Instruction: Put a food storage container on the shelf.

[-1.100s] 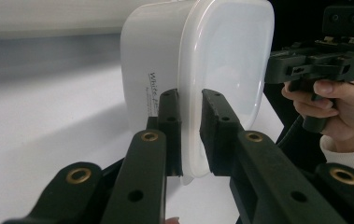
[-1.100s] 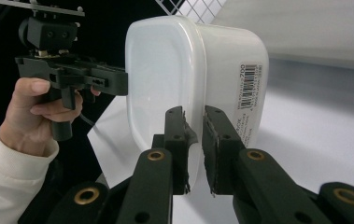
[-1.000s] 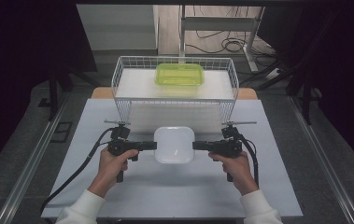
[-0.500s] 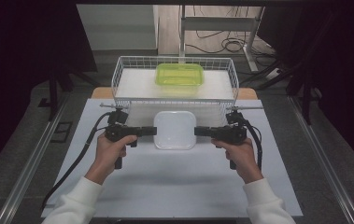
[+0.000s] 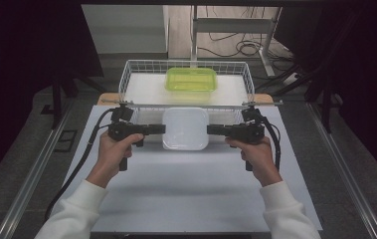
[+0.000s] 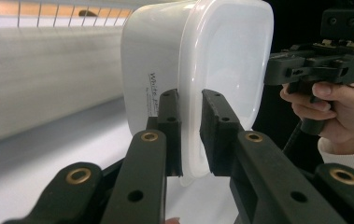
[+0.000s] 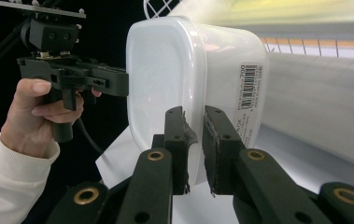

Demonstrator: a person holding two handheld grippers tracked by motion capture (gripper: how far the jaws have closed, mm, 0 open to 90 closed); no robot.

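At the left of the high view, the left gripper [image 5: 162, 129] reaches in from the person's left hand [image 5: 114, 149], its jaws nearly closed and pinching the left rim of the white plastic container [image 5: 185, 128]. In the left gripper view the two black pads [image 6: 170, 116] press on either side of that thin rim, with the tub's wall and printed label rising above them.

The container sits at the centre of the high view, overlapping the near edge of the white wire basket [image 5: 126, 79]. A second ago it lay lower in the frame, on the white table mat [image 5: 186, 189]; both hands have since carried it up and towards the basket, so it now looks lifted clear of the mat. I judge this to be the carry towards the basket, where a green lidded container [image 5: 191, 79] already rests at the back.

At the right, the right gripper [image 5: 210, 130], in the right hand [image 5: 255, 154], mirrors the first: narrow jaws clamped on the opposite rim, as the right gripper view confirms beside a barcode sticker [image 7: 248, 79].
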